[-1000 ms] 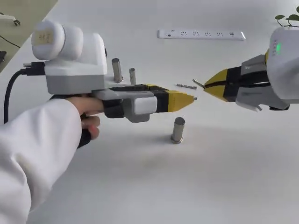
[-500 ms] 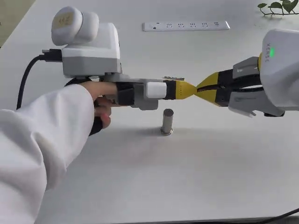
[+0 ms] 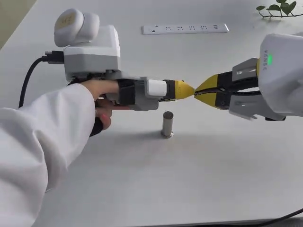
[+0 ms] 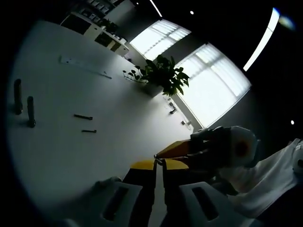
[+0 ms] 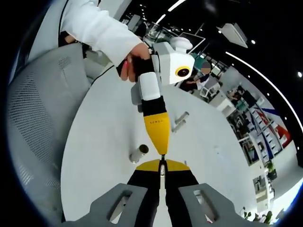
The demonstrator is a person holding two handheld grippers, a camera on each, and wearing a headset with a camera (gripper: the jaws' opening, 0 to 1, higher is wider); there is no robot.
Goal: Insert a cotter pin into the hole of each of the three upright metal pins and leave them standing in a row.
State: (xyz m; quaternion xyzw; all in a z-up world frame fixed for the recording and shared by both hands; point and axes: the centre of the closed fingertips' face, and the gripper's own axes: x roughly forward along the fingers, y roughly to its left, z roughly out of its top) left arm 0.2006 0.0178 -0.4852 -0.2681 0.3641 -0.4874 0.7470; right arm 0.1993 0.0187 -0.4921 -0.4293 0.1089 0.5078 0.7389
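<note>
I see one stubby grey metal pin [image 3: 167, 124] upright and alone, mid-table on the near side. On the far side a taller pin [image 4: 17, 97] and a slimmer pin [image 4: 31, 112] stand close together. Right of them, a cotter pin [image 4: 83, 117] and a second cotter pin [image 4: 88, 131] lie flat.

The left gripper [image 3: 189, 90] and the right gripper [image 3: 198, 92] are meeting yellow nose to yellow nose in the air, jaws pressed together. Each one is blocking the way straight ahead for the other. Below the left gripper's nose, a short upright grey metal pin [image 3: 167, 124] is standing in the way of a move down. Wide open room is spreading over the white table [image 3: 142, 189] in front of it. Farther off, a second upright grey pin [image 4: 17, 97] and a third upright grey pin [image 4: 31, 112] are standing close together. One thin dark rod [image 4: 83, 117] and another thin dark rod [image 4: 88, 131] are lying flat nearby. A long white power strip [image 3: 184, 29] is lying along the far side.
</note>
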